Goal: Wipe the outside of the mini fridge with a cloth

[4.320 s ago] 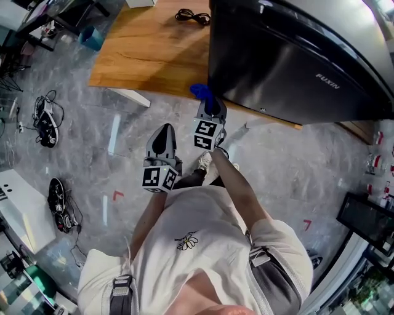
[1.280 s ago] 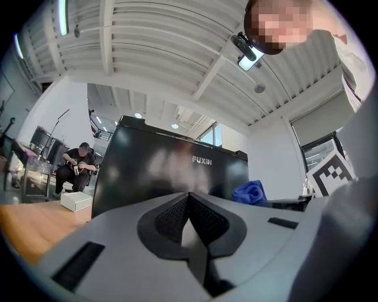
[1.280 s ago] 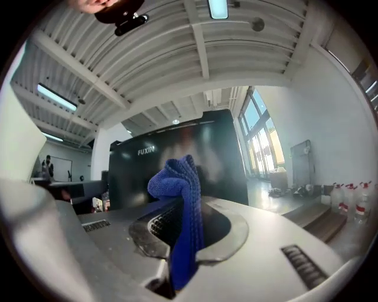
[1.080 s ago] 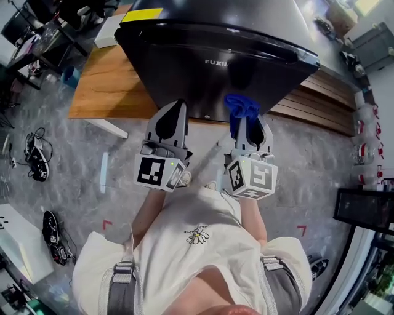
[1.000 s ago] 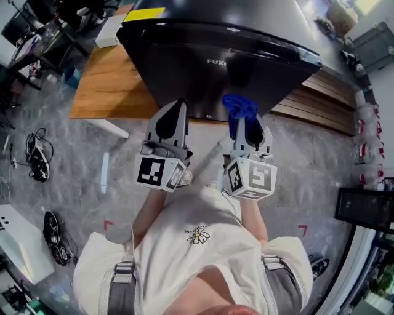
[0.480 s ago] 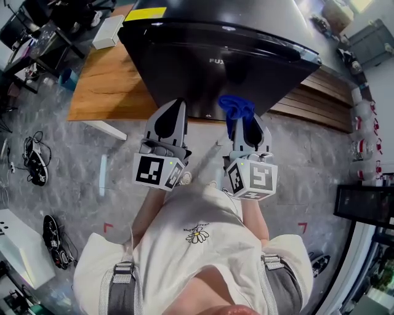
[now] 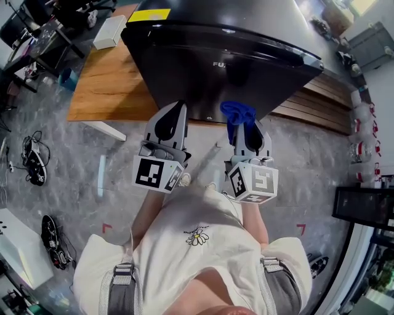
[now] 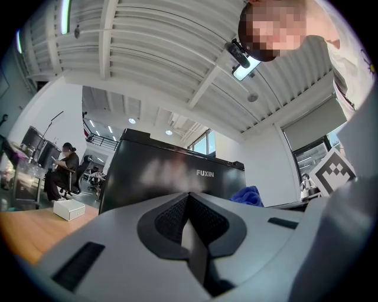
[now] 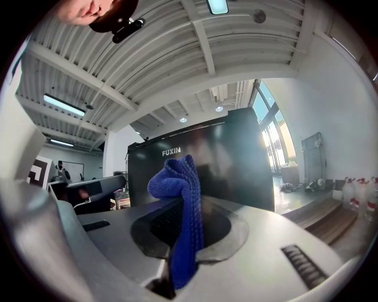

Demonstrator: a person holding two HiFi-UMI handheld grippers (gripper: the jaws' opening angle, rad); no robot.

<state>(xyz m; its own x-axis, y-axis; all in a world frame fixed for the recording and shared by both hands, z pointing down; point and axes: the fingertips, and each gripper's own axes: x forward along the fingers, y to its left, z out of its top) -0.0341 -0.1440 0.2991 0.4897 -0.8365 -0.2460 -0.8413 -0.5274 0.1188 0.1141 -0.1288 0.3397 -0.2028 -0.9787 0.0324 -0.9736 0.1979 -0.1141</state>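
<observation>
Blue terry cloth (image 9: 180, 194) is clamped between the jaws of my right claw (image 7: 246, 138); the jaws are closed on its lower part, and the free end stands up above the fingertips in a folded bunch. My left claw (image 8: 188, 218) has its jaws pressed together with nothing between them. In the head view both claws are level, side by side and apart, pointing forward at the black glossy mini fridge (image 7: 246, 55); the cloth's bunched end lies against the lower edge of the fridge's front face, though contact cannot be confirmed; the left claw's tips sit near the same edge. The front bears white lettering reading FUXIN; a yellow label (image 7: 149, 15) sits at the top rear corner. The fridge stands on a brown wooden board (image 7: 104, 86); a white flat box (image 7: 109, 31) lies on that board, left of the fridge; grey marbled floor (image 7: 74, 178) lies below.
</observation>
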